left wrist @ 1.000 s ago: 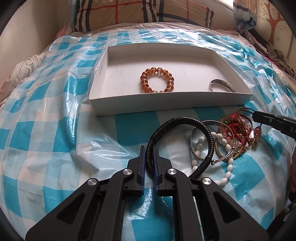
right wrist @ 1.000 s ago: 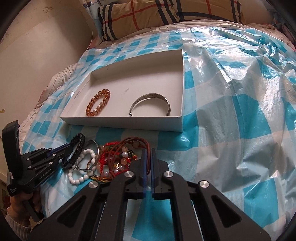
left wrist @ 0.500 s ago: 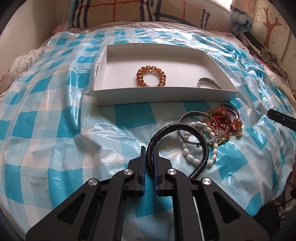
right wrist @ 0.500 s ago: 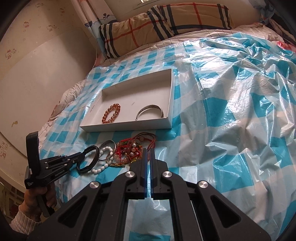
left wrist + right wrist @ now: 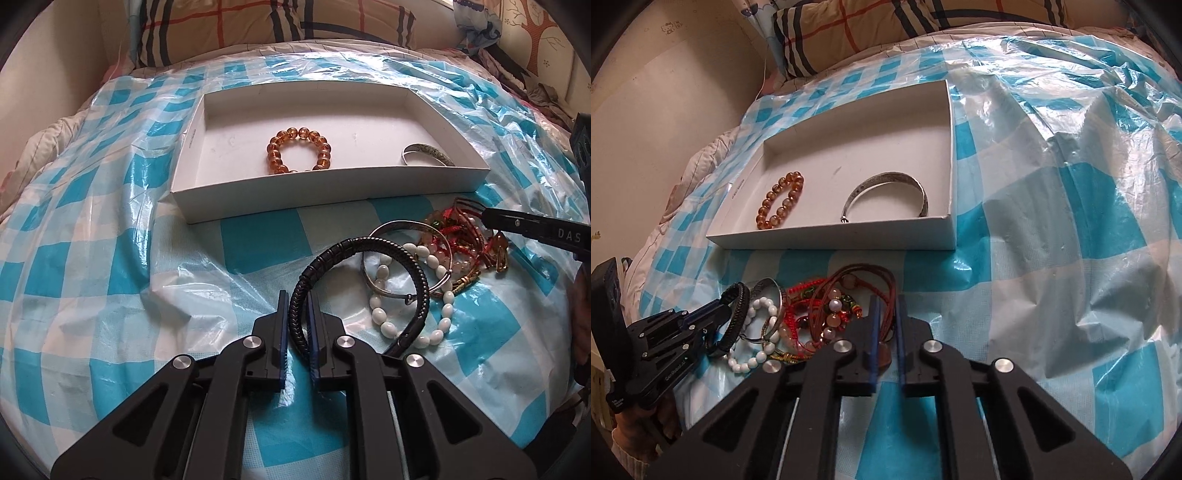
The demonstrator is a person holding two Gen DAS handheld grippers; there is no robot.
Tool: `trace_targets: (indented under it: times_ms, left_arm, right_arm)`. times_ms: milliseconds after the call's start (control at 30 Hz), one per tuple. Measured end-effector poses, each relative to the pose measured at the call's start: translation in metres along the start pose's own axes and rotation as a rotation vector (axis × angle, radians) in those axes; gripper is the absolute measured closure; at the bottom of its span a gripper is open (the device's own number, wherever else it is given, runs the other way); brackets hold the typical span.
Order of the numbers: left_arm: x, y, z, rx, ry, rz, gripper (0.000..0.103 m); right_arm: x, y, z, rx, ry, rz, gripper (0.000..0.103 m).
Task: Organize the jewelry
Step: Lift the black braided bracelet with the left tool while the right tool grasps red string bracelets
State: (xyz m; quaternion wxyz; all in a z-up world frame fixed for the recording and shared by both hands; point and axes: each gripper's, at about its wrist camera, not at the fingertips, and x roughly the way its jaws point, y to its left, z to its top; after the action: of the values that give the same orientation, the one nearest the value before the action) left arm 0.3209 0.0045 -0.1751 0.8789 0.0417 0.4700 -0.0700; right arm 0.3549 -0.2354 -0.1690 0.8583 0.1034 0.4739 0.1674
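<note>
My left gripper (image 5: pixel 297 301) is shut on a black braided leather bracelet (image 5: pixel 369 243), whose loop arcs right over a pile on the bed. The pile holds a white bead bracelet (image 5: pixel 380 317), a silver bangle (image 5: pixel 399 225) and a tangle of red and brown cord bracelets (image 5: pixel 461 240). My right gripper (image 5: pixel 887 301) is shut on a brown cord of that tangle (image 5: pixel 812 295), at its right side. Beyond stands a white tray (image 5: pixel 332 192) holding an amber bead bracelet (image 5: pixel 275 153) and a second silver bangle (image 5: pixel 428 151).
A crinkled blue-and-white checked plastic sheet (image 5: pixel 110 258) covers the bed. A plaid pillow (image 5: pixel 277 22) lies behind the tray and a wall (image 5: pixel 646 110) runs along the left. A hand (image 5: pixel 639 424) holds the left gripper at the bed's near left edge.
The right gripper pulled up and back from the pile half a second ago, then came down to it again. The left gripper has kept its hold on the black bracelet.
</note>
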Motion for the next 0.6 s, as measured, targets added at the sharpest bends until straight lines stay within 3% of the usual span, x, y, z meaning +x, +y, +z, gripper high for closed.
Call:
trace_targets:
  times_ms: [267,467,600]
  left_arm:
    - [-0.027,0.011,-0.007,-0.078,-0.019,-0.125,0.096]
    - [-0.059,0.01,-0.007,-0.08,-0.068,-0.135,0.096]
    - [-0.081,0.005,-0.006,-0.058,-0.111,-0.09,0.096]
  right_arm:
    - [-0.068,0.002,-0.009,-0.001,-0.131,0.052,0.1]
    - [-0.101,0.007,-0.019,0.027,-0.17,0.123,0.1]
    - [-0.116,0.016,-0.026,0.032,-0.191,0.158,0.1]
